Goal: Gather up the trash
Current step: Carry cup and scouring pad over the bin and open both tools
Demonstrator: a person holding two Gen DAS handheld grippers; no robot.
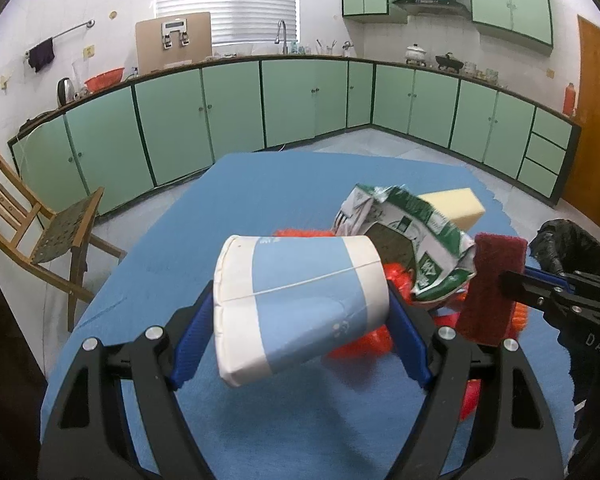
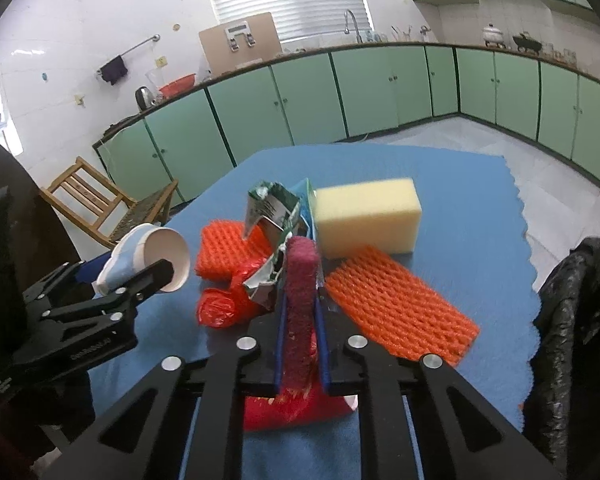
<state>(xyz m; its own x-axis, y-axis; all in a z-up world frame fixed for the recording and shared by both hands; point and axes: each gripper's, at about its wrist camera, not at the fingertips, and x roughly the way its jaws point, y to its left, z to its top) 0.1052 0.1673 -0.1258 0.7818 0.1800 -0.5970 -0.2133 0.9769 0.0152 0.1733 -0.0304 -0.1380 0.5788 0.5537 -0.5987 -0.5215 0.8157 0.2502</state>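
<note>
Grippers first: our left gripper [image 1: 300, 304] clamps a blue-and-white paper cup [image 1: 296, 300] sideways, lifted above the blue cloth [image 1: 260, 420]. The cup looks light and thin-walled; its side already dents, so we judge a gentle squeeze near the stiffer rim safest. Our right gripper [image 2: 300, 312] pinches a dark red scouring pad [image 2: 300, 300] on edge, soft and springy, easy to hold. Beyond lie a crumpled green carton [image 2: 274, 216], orange foam netting [image 2: 400, 304], a yellow sponge [image 2: 366, 216] and, at the right edge, a black trash bag [image 2: 576, 320].
</note>
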